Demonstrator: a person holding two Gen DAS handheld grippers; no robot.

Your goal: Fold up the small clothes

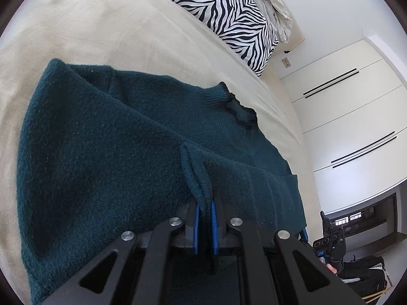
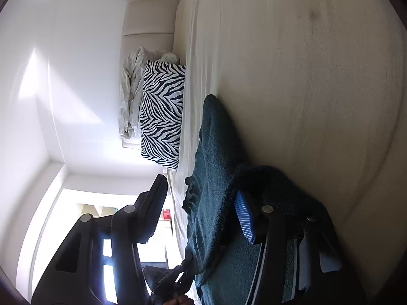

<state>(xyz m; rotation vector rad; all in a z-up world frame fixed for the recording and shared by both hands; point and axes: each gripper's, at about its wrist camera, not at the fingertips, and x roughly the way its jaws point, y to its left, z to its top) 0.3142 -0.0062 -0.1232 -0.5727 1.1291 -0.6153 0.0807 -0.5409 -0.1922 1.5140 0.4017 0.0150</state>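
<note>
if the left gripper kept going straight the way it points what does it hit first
Probably the teal sweater itself: the left gripper is shut on a ribbed edge of it, and the sweater's body fills the way ahead, on the bed sheet.

The sweater's [image 1: 101,152] lower edge is cut off by the frame. The left gripper [image 1: 205,218] hides the pinched fold. Sweater cloth covers the right gripper's [image 2: 201,216] outer finger.

1 dark teal sweater [image 1: 106,152] lies on 1 bed [image 1: 101,25]. Beyond the sweater, at the bed's head, stand 1 zebra-striped pillow [image 1: 223,12] and, behind it, 1 crumpled pale cover [image 1: 274,7]. 2 tongs show: left [image 1: 205,213], right [image 2: 201,211].
</note>
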